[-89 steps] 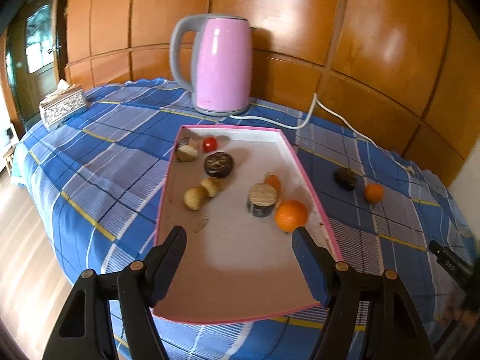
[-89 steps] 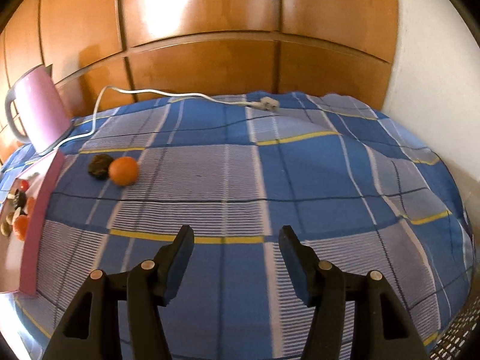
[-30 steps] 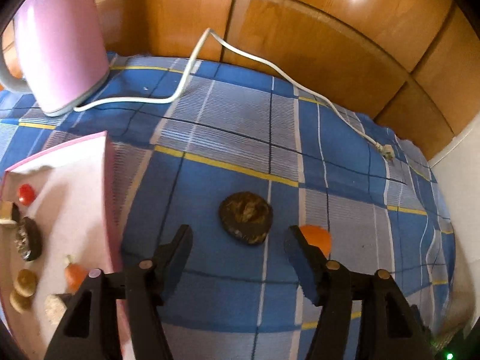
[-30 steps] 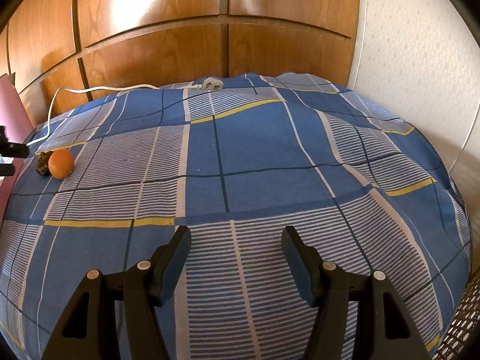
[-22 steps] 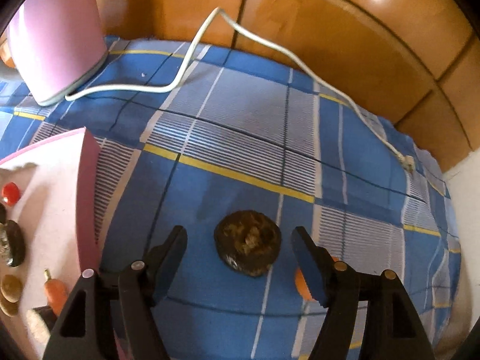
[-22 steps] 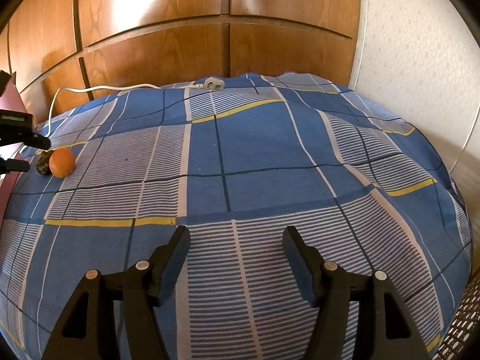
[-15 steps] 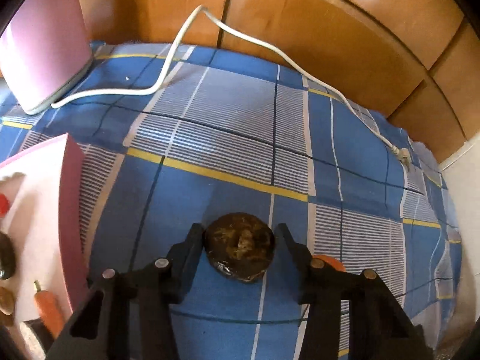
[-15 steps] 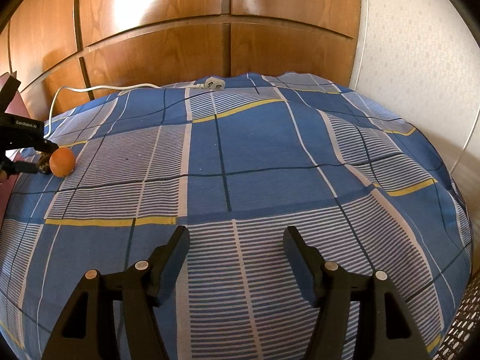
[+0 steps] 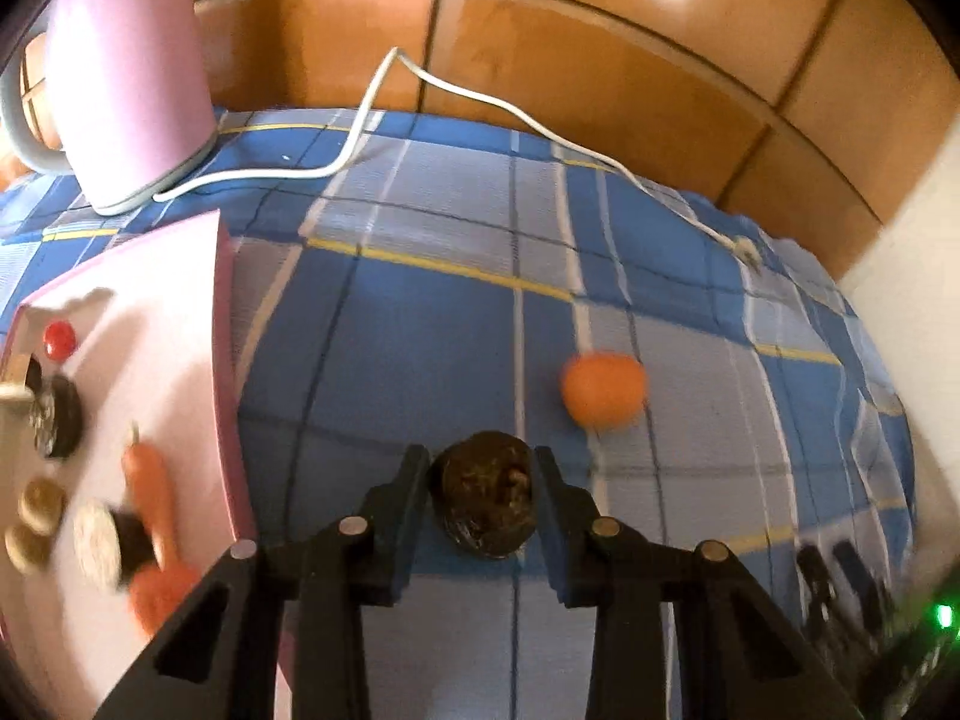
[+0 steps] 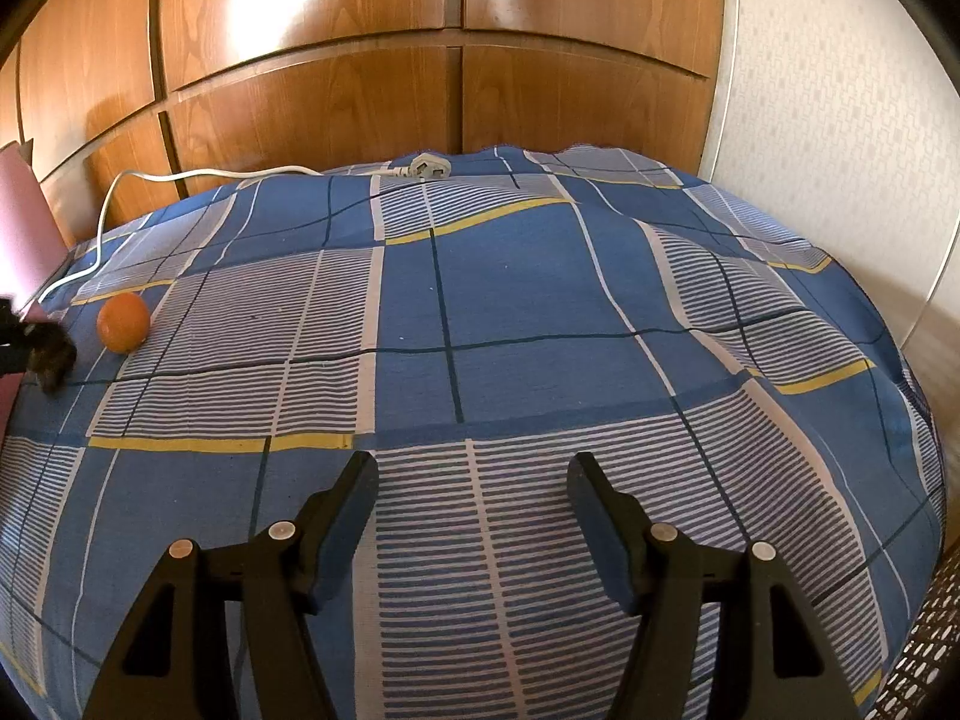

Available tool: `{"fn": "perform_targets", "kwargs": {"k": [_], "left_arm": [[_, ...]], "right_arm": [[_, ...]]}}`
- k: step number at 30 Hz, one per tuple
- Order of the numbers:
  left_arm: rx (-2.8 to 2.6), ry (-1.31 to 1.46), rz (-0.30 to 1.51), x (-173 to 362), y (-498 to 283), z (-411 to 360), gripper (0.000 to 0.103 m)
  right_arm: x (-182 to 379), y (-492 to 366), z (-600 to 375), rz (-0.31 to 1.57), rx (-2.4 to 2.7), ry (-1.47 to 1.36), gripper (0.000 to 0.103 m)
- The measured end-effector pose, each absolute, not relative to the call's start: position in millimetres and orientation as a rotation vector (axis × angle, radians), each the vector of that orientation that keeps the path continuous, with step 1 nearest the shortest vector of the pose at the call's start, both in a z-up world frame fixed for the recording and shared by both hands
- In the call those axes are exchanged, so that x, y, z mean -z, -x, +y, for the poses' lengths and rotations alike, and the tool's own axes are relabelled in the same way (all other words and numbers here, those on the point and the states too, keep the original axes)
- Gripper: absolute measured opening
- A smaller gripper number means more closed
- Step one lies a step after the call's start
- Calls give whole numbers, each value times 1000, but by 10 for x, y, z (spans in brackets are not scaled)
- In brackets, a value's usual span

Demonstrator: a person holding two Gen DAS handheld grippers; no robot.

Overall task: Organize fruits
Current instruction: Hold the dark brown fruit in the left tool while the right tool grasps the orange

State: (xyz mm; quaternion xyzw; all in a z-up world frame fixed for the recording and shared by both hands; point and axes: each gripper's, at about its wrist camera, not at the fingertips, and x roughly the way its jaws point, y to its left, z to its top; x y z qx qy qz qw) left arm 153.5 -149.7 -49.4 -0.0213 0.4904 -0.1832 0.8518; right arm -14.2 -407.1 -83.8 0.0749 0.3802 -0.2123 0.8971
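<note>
Closing left gripper (image 9: 483,468) fingers on dark fruit (image 9: 487,495).

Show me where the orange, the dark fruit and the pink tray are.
orange (image 9: 603,389): left wrist view, middle of its peel.
dark fruit (image 9: 486,495): left wrist view, its front face.
pink tray (image 9: 225,360): left wrist view, its right wall.

Left gripper (image 9: 483,468) fingers closing on dark fruit (image 9: 485,495) (previously apart).

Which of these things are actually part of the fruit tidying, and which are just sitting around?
Part of the job: dark brown fruit between the closing left gripper, orange, pink tray with fruit.

Just lying about: pink kettle, its white cord, checked cloth.
</note>
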Motion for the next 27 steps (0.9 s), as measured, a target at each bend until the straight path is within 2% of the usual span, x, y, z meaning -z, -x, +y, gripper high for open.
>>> {"fn": "perform_targets", "kwargs": {"k": [8,10,12,14,19,25,26,27], "left_arm": [[442,38,1020,484,-1146,-1453,36],[470,52,1042,497,-1138,-1427,47],[476,57,1034,471,-1143,-1417,64],[491,19,1019,438,-1144,-1440,69],[520,-35,1023,455,-1108,-1495,73],[512,-116,1058,588,-1157,-1607,73],[508,-122,1068,614,-1179,-1610,70],[508,-127,1076,633,-1190,-1614,59]], "right_arm": [[838,140,-4064,788,441,-150,66],[840,141,-4064,788,441,-148,67],[843,147,-4058,787,443,-146,67],[843,148,-4055,788,443,-145,67],[843,155,-4058,786,440,-148,67],[841,160,-4065,783,437,-155,67],[841,160,-4066,782,436,-156,67],[841,161,-4068,782,435,-157,67]]}}
